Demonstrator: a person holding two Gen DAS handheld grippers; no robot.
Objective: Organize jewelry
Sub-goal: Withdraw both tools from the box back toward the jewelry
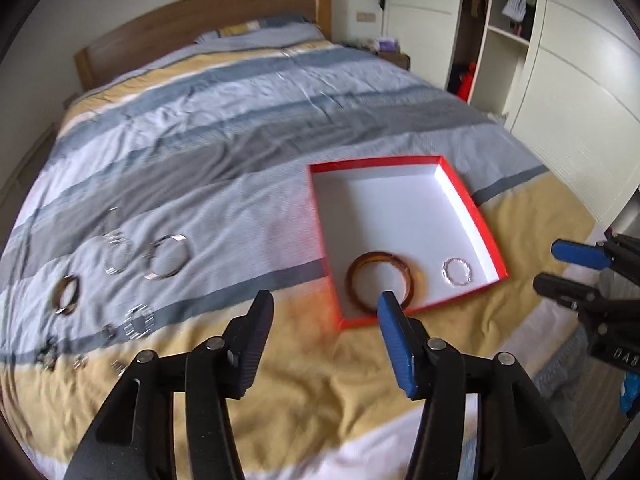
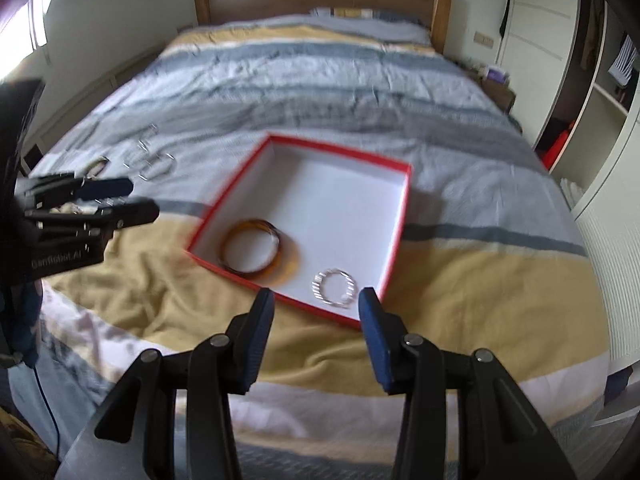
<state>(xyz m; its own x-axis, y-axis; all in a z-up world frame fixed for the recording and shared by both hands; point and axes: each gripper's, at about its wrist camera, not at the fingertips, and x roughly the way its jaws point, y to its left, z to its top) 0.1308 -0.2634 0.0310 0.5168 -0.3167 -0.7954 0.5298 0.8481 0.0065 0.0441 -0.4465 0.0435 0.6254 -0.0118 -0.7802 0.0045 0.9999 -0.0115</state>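
Note:
A red box [image 1: 472, 196] with a white inside lies open on the bed. In it are an amber bangle [image 1: 376, 255] and a small silver bracelet [image 1: 457, 286]. My left gripper [image 1: 325, 300] hangs open and empty above the box's near left corner. The right wrist view shows the same box [image 2: 404, 208], the bangle [image 2: 256, 224] and the silver bracelet [image 2: 316, 286]. My right gripper [image 2: 317, 297] is open and empty over the near edge. Left of the box, loose on the duvet, lie a silver bangle [image 1: 176, 238], a dark bangle [image 1: 60, 296] and a crystal bracelet [image 1: 148, 320].
The striped blue, grey and yellow duvet [image 1: 240, 128] covers the whole bed, with a wooden headboard [image 1: 200, 12] at the far end. White wardrobes [image 1: 580, 92] with open shelves stand along the right side. Small jewelry pieces [image 1: 50, 354] sit near the bed's left front.

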